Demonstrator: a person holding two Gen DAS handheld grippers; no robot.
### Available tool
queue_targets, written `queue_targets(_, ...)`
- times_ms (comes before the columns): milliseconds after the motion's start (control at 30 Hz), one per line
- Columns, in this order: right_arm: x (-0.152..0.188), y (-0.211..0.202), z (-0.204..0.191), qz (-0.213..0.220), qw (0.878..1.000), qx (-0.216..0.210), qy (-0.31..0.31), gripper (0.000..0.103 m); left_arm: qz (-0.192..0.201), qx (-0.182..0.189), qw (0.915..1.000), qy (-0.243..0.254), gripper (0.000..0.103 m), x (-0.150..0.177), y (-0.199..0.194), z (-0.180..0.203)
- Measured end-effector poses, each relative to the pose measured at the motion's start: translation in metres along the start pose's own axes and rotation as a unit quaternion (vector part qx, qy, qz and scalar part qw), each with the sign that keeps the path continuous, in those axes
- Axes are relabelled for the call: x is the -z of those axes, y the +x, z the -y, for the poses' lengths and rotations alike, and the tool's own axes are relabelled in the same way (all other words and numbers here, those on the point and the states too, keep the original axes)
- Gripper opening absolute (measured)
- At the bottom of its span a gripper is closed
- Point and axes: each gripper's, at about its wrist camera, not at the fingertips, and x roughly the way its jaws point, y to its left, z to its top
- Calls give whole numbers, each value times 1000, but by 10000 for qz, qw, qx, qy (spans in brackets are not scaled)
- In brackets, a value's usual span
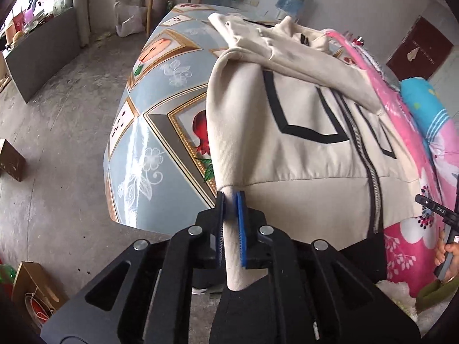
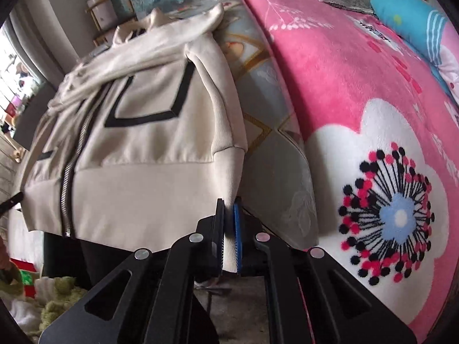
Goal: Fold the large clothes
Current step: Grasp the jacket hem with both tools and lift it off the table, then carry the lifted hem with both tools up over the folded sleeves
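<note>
The left gripper (image 1: 231,209) is clenched on the left hem corner of the cream zip jacket (image 1: 301,149), which lies face up on the patterned table (image 1: 149,132), hem at its near edge. The right gripper (image 2: 229,215) pinches the opposite corner. Judging by this, the bottom-up fold is starting; next, both corners should lift together toward the collar.

Left gripper (image 1: 230,223) clamps cream jacket (image 1: 301,143) hem corner; jacket lies zipped on table (image 1: 149,120).
</note>
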Motion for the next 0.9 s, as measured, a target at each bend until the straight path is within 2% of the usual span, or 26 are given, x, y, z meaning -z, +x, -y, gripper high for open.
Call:
queue_targets(100,2,14,3,-220,9997,-52,60,21,-225,35,9997,-53,13,6,7,-3)
queue_targets(267,6,18,-7,-205,9997,-74,-99,39,-438,220,9986,-179,17,27,9,-4)
queue_targets(433,13,17,-18,-135,9988,206,-416,39,-685,251,9968,-334,17,44,19,-4)
queue_targets(500,15,16,-20,-112,9986,231,-453,32,-729,241,9966,-283,17,50,21,0)
queue_targets(533,15,16,-22,-86,9983,296,-494,24,-713,230,9969,-236,16,52,20,2)
queue_targets(567,16,14,-22,-60,9980,351,-530,15,-668,251,9973,-177,12,53,18,5)
queue_targets(600,17,11,-23,-34,9979,348,-545,12,-616,287,9976,-108,6,54,15,8)
queue_targets(633,17,8,-23,0,9980,333,-532,8,-527,328,9981,-33,5,54,8,12)
queue_targets(700,15,0,-23,111,9982,298,-507,6,-365,531,9979,34,5,51,-6,17)
queue_targets(767,11,-13,-23,275,9985,198,-421,6,-132,890,9959,5,5,43,-26,21)
queue_targets(900,-7,-31,-22,547,9981,-84,-281,6,379,1501,9877,-219,5,17,-57,22)
